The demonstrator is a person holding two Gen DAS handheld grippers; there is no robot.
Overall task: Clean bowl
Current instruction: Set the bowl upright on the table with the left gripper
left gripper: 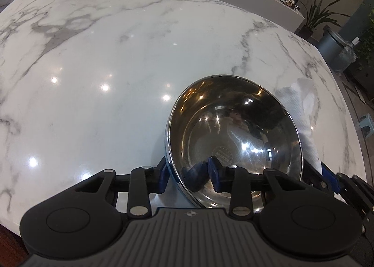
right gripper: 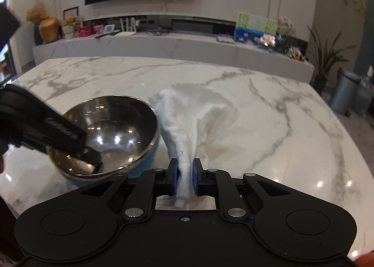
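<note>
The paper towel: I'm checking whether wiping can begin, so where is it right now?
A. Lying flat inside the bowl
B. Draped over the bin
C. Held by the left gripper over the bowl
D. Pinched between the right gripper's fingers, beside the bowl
D: the right wrist view shows the paper towel clamped in the right gripper, to the right of the bowl, whose rim sits between the left gripper's fingers.

My shiny metal bowl is blue outside. It tips up on the white stone table. My soft white paper towel stands bunched up just beside the bowl, on its right.
</note>
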